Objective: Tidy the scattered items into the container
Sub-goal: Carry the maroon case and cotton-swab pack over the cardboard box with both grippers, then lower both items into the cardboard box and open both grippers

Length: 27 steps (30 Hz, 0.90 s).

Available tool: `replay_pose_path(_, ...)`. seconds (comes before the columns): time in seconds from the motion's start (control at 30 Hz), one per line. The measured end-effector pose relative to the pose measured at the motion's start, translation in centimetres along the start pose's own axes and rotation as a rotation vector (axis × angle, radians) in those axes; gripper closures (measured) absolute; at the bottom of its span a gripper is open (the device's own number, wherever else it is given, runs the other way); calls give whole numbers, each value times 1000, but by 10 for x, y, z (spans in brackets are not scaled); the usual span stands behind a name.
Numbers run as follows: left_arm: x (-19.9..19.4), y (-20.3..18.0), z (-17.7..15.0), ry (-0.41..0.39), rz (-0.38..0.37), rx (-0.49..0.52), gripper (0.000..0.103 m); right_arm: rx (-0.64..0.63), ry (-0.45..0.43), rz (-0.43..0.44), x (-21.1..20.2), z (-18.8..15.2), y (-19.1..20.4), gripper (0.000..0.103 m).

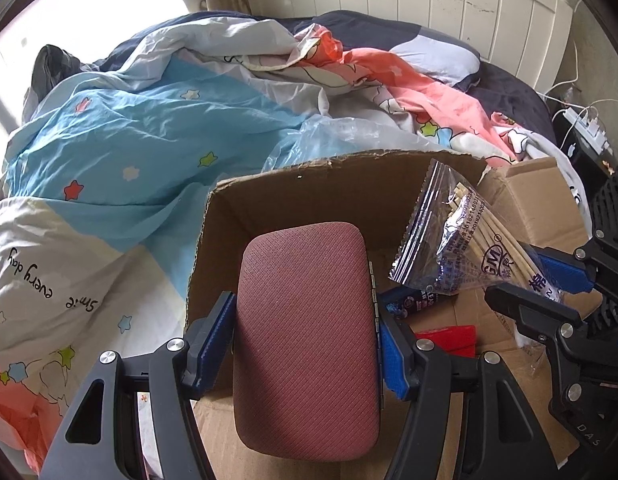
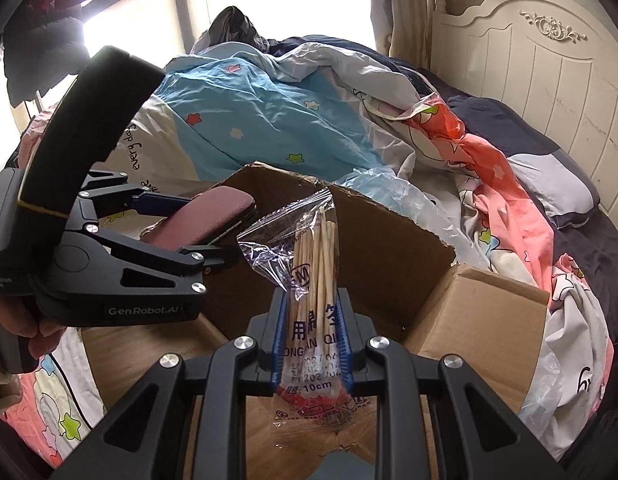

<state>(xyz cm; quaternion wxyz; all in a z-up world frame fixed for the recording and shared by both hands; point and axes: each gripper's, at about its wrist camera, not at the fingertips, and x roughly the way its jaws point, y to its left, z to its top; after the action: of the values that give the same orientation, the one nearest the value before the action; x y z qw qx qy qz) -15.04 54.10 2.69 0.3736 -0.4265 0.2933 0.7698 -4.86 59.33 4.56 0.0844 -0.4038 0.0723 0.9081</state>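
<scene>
An unmade bed [image 1: 509,92] fills the room, heaped with a star-print quilt [image 1: 149,128] in blue, white and pink; a cream panelled headboard [image 2: 549,92] stands behind, and a bright window lies at the far left. On the quilt sits an open cardboard box [image 1: 309,196] with its flaps spread. The left tongs [image 1: 307,332] are clamped on a dark red case [image 1: 305,340], held over the box's near edge. The right tongs [image 2: 312,340] are closed on a clear bag of cotton swabs [image 2: 315,264], upright above the box opening, just beside the case. Inside the box, a red item [image 1: 449,338] and a dark tube [image 1: 413,304] are partly hidden, too covered to identify
</scene>
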Motion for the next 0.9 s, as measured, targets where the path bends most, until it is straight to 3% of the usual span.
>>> replay_pose_path(0.23, 7, -4, 0, 42, 4, 11, 38, -9, 57, -31, 4, 4, 1, 82)
replay_pose_path(0.43, 20, -9, -1, 137, 20, 45, 38, -12, 135, -90, 7, 8, 0, 82)
replay_pose_path(0.67, 27, -10, -1, 190, 14, 49, 38, 24, 202, -56, 12, 9, -4, 82)
replay_pose_path(0.9, 32, -10, -1, 215, 22, 56, 38, 32, 273, -79, 25, 7, -4, 82)
